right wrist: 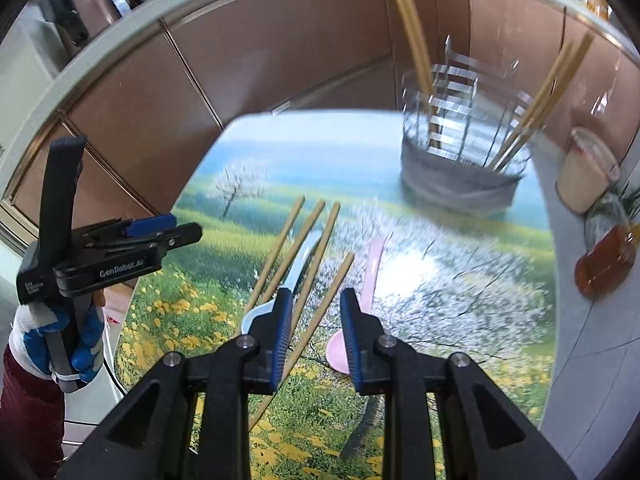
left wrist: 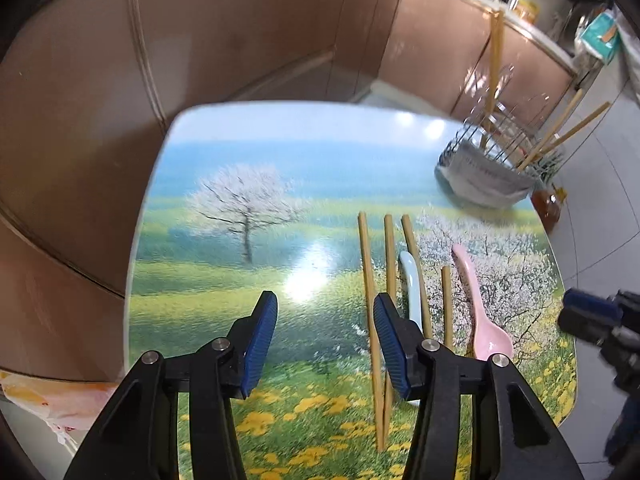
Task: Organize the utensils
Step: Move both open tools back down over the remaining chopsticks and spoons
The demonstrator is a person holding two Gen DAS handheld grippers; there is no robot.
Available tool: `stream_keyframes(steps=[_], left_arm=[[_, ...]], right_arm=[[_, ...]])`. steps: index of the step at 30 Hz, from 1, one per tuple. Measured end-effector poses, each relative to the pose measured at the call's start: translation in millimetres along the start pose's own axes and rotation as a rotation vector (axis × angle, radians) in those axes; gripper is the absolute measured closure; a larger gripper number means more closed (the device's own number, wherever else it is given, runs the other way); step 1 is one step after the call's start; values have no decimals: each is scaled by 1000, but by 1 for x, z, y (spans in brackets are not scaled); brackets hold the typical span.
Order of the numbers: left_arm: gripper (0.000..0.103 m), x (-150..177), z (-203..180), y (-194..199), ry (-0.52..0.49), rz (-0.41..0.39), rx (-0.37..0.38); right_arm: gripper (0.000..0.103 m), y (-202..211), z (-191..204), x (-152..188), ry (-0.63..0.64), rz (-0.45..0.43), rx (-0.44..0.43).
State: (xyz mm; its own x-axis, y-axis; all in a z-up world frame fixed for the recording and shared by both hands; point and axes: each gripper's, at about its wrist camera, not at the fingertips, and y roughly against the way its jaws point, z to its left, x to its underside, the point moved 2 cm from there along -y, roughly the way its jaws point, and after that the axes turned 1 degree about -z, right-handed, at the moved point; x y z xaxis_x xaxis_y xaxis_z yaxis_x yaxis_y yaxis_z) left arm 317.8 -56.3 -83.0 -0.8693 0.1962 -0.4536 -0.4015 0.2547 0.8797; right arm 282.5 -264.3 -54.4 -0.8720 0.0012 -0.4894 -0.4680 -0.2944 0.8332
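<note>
Slender bamboo chopsticks, glossy spoons

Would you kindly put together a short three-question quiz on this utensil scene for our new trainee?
1. True or false: the pink spoon stands in the wire holder.
2. How many chopsticks lie flat on the table? A) two B) four C) six
3. Fill in: beside the pink spoon lies a pale ____ spoon.

Key
1. False: it lies on the table; only chopsticks stand in the holder.
2. B.
3. Blue.
Both the left gripper and the right gripper are open and hold nothing.
</note>
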Motion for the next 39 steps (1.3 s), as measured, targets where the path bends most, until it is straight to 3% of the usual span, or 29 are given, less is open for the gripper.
stream_keyframes(steps=[4,13,27,39], left_arm=[[54,-14,-7,-31,-16,82,14],[57,-32,-26,-79,-58,168,0],[58,-39,-30,-107,-65,207,-7],[70,-39,-37,-118,-93,217,-13]], right_arm=[[80,-29,-5,-8,-7,71,-4],[80,-83,-11,-14,-17,187,-9],[80,-116,-12,-20,-34,234,-9],[80,-139,0,-24,-12,264,11]])
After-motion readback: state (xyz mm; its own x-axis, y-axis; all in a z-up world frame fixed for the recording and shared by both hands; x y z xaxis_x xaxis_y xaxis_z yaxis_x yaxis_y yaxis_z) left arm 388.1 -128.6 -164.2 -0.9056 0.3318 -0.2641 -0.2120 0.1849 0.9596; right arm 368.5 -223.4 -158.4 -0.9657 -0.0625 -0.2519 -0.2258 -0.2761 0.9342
